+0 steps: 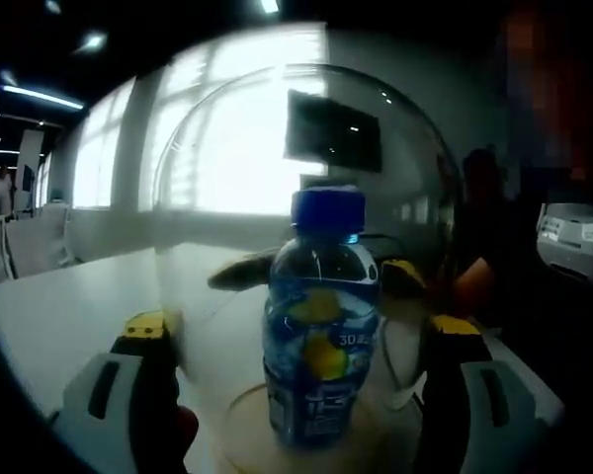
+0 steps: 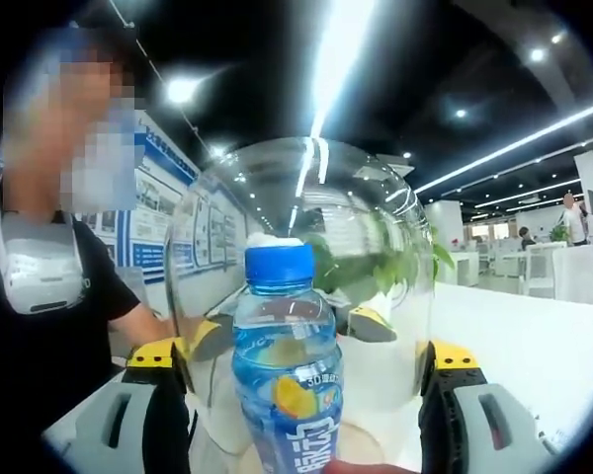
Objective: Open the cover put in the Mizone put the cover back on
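**Operator:** One bottle, one cover, two grippers. Confirm layout.

**Inspector:** Confirmed. The Mizone bottle (image 1: 319, 326) stands upright on a round base (image 1: 239, 420) on the white table (image 1: 59, 306). The clear dome cover (image 1: 306, 197) encloses it, and its rim appears to be at or close to the base. The blue cap (image 1: 328, 209) is on.

**Operator:** Jaw state?

**Inspector:** The left gripper (image 1: 301, 336) has its jaws apart, one on each side of the dome's lower wall. Contact with the glass cannot be confirmed. The right gripper (image 2: 306, 360) stands the same way, jaws apart and flanking the dome from the opposite side.

**Operator:** Governing relation for the coming move?

**Inspector:** The bottle's long axis is vertical and lies centred between both pairs of jaws, straight ahead of each. The dome wall stands between jaws and bottle. Neither gripper appears clearly nearer; they face each other across the cover.

**Operator:** Assessment?

**Inspector:** The bottle appears to be in place. Seating the cover fully looks like the remaining step.
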`<state>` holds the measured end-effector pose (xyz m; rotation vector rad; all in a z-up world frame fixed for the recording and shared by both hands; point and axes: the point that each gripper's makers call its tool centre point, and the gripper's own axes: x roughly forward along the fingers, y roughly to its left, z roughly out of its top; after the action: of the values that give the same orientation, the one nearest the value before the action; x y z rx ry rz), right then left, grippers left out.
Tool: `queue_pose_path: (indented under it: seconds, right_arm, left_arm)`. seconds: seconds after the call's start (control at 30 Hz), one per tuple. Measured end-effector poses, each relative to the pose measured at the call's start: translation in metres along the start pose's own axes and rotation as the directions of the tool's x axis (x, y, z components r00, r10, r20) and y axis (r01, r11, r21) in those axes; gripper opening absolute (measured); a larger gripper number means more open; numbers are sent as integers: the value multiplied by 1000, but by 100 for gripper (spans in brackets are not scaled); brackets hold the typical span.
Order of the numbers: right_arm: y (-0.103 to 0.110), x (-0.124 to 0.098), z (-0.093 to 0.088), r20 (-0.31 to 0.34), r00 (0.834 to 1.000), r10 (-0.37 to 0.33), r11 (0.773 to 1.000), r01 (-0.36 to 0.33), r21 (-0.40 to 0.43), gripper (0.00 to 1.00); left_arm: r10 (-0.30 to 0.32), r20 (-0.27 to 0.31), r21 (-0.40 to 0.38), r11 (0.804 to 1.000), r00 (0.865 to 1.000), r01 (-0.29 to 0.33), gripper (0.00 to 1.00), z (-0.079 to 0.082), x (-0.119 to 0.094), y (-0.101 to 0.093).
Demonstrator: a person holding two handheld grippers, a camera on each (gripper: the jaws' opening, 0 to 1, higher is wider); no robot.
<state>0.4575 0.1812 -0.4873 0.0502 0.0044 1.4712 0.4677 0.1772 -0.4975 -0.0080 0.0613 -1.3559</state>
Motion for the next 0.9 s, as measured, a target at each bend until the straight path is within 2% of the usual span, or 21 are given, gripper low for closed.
queue_pose_path:
  seconds: [0.5, 0.9]
  right_arm:
    - [1, -3, 1, 8, 1000, -21, 1000, 21, -3, 87]
    - [1, -12, 0, -4, 996, -85, 996, 85, 5, 82]
  left_arm:
    - [16, 4, -6, 1000, 1000, -16, 86, 0, -1, -2]
    - [97, 14, -38, 995, 995, -96, 83, 0, -11, 1]
